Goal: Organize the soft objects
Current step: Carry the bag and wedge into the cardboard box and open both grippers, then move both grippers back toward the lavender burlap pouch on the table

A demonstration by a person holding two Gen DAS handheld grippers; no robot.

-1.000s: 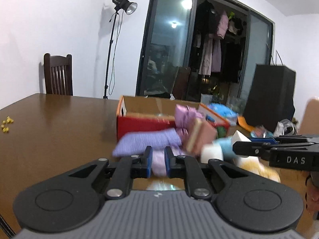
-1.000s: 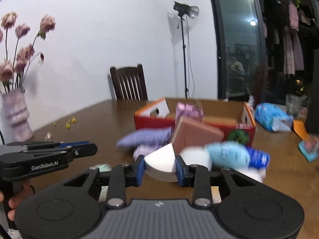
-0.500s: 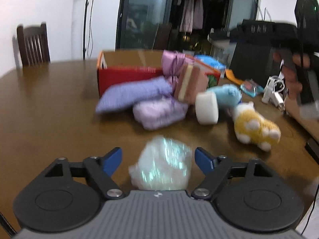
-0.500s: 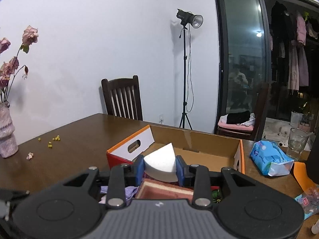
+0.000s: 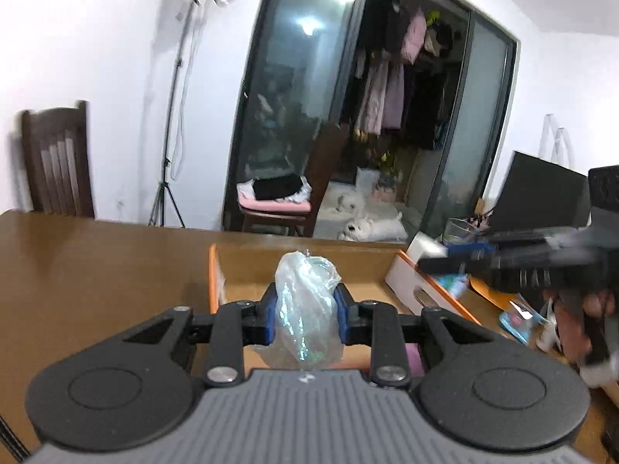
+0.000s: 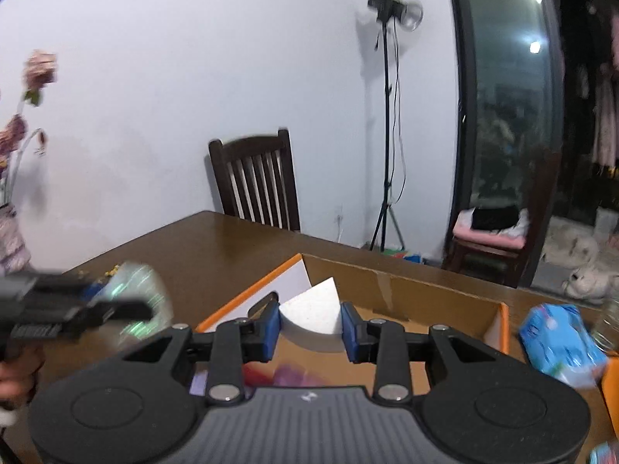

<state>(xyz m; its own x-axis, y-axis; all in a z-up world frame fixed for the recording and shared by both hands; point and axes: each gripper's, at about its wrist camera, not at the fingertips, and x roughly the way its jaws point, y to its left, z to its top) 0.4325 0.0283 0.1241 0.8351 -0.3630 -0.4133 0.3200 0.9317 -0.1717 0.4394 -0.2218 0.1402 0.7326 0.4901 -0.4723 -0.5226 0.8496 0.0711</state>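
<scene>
My left gripper (image 5: 305,307) hangs over the open cardboard box (image 5: 247,266). Its jaws are closing, and the blue pads press on a crumpled clear plastic bag (image 5: 305,282) between them. My right gripper (image 6: 310,324) is shut on a white foam wedge (image 6: 313,307) above the same box (image 6: 425,290). In the left wrist view the right gripper (image 5: 433,261) reaches in from the right, blurred. In the right wrist view the left gripper (image 6: 143,311) comes in from the left with the bag (image 6: 143,282).
The box stands on a brown wooden table (image 6: 193,247). A blue tissue pack (image 6: 557,340) lies right of the box. Purple soft things (image 6: 290,375) show below my right gripper. A chair (image 6: 255,181), a light stand (image 6: 387,135) and a flower vase (image 6: 11,239) stand beyond.
My left gripper let go of a purple thing, opened over the plastic bag on the table, closed on it and lifted it over the box. My right gripper carried the wedge up over the box.
</scene>
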